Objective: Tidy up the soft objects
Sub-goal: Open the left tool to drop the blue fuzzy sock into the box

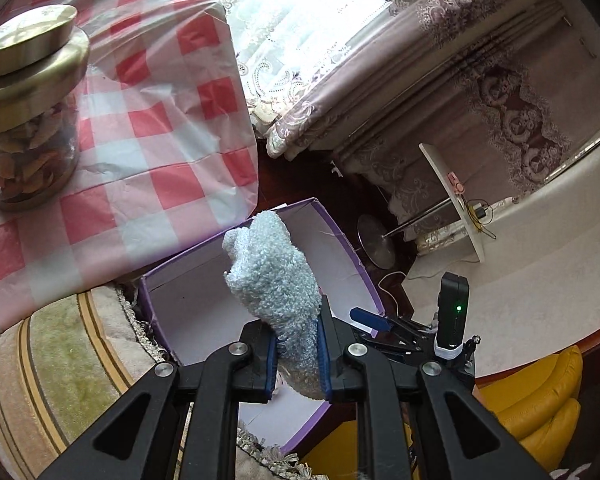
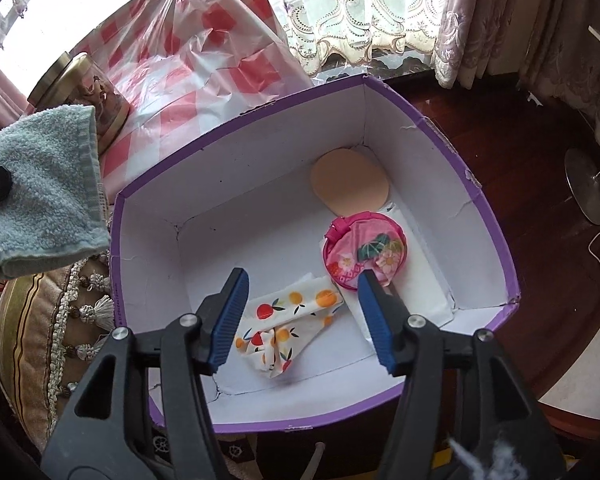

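Towel (image 1: 274, 280), light blue terry, hangs clamped in the left hand-held gripper (image 1: 298, 354) above the purple box (image 2: 496, 236), awaiting lowering and release, while the right hand-held gripper (image 2: 300, 312) gapes empty over the fruit-print cloth (image 2: 288, 320).

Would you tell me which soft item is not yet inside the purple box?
The light blue towel, clamped in the left gripper; the fruit-print cloth already lies inside.

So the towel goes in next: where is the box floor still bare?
Bare: the left half of the purple box, from its left wall to the fruit-print cloth. Crowded: the right side, with the beige pad and pink pouch.
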